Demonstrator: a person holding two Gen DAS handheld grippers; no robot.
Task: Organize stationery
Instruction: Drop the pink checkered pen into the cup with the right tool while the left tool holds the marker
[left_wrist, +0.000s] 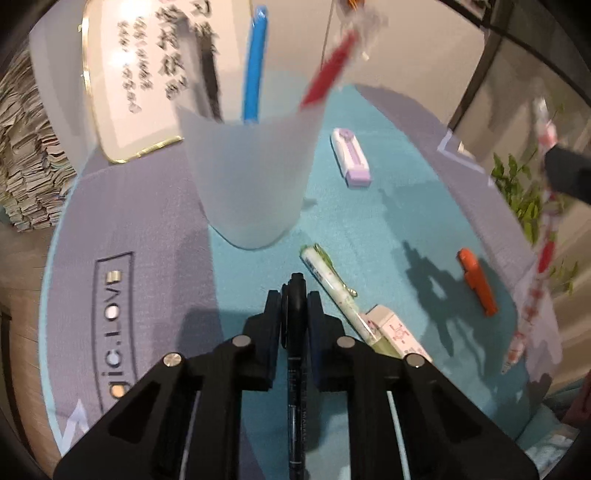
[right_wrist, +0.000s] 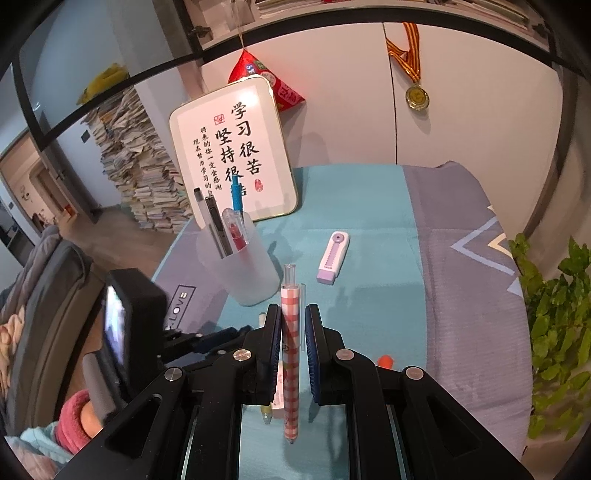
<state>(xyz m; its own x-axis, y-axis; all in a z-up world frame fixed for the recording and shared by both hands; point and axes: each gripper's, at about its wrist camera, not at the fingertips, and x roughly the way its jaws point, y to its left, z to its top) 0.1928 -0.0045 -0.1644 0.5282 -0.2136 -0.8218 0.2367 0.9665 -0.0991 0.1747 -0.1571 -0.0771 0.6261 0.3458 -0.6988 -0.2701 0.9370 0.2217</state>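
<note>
the left gripper (left_wrist: 294, 310) pinches a black marker (left_wrist: 296, 354) between its jaws, the marker's long axis running along the fingers, its cap end pointing far toward the frosted cup (left_wrist: 251, 177). the right gripper (right_wrist: 292, 325) clamps a red checked pen (right_wrist: 290, 354), long axis likewise along the fingers, clear end pointing far, tip near. the cup stands on the teal mat (right_wrist: 369, 229), holding a blue pen (left_wrist: 255, 62) and a red pen (left_wrist: 328, 74). right of it lies a purple correction tape (right_wrist: 333, 257).
</note>
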